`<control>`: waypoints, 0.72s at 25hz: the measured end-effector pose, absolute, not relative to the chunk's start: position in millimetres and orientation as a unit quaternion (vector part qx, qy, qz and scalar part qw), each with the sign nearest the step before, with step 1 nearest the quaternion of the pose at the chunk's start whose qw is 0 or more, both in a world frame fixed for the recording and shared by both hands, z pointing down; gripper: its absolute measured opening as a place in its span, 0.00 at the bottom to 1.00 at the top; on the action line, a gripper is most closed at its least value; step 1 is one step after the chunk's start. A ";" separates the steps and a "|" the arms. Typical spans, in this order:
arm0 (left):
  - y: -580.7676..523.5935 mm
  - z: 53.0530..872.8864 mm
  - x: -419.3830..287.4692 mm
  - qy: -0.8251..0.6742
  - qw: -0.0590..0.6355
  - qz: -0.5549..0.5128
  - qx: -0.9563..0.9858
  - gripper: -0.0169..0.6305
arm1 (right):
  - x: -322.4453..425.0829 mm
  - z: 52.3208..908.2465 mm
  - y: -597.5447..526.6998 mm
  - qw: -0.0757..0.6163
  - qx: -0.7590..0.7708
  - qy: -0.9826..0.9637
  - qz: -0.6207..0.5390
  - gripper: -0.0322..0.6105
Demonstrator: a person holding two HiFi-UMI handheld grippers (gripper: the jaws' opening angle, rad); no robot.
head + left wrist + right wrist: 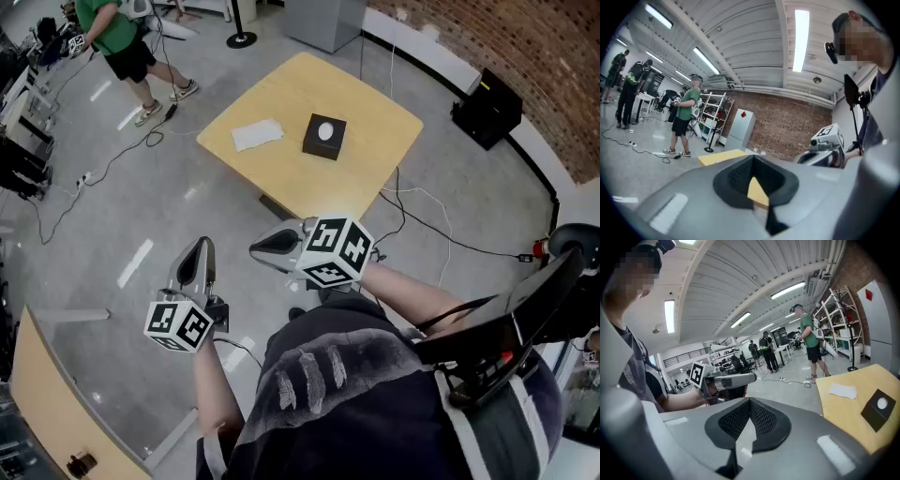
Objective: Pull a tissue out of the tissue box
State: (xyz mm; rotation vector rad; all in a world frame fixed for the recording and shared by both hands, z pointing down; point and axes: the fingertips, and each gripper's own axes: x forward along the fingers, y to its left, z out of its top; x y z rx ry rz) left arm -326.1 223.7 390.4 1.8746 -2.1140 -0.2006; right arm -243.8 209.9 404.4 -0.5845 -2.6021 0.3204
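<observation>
My left gripper [194,265] is pressed together with nothing in it; its own view shows the two jaws meeting at the tip. The right gripper [274,246] is the same, closed on nothing. I hold the pair side by side over the floor [112,234], well short of the table [375,141], the right one nearer to it. The box [324,137] stands around the middle of the tabletop, a little toward the far right edge, with a white tissue [325,132] showing in the opening on top. A loose white sheet [256,134] lies flat to its left, toward the left corner, apart from the box. In the right gripper view the box sits low at the right, off the line of the jaws. A person [117,37] in a green shirt stands on the floor beyond the left corner, cables [122,155] trailing nearby.
</observation>
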 end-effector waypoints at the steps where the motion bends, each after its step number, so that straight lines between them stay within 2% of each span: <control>1: 223.6 386.4 -323.3 -0.736 0.146 -0.076 0.656 0.03 | -241.6 401.5 209.6 0.220 -0.206 -0.946 0.118 0.05; 6: 218.2 377.8 -307.4 -0.714 0.126 -0.092 0.683 0.03 | -228.3 391.6 207.1 0.197 -0.173 -0.955 0.140 0.05; 13: 202.5 385.2 -280.8 -0.681 0.140 -0.110 0.711 0.03 | -202.4 393.0 201.2 0.195 -0.134 -0.956 0.174 0.05; 18: 185.8 385.1 -259.1 -0.673 0.146 -0.078 0.721 0.03 | -186.8 393.9 181.7 0.186 -0.116 -0.953 0.210 0.05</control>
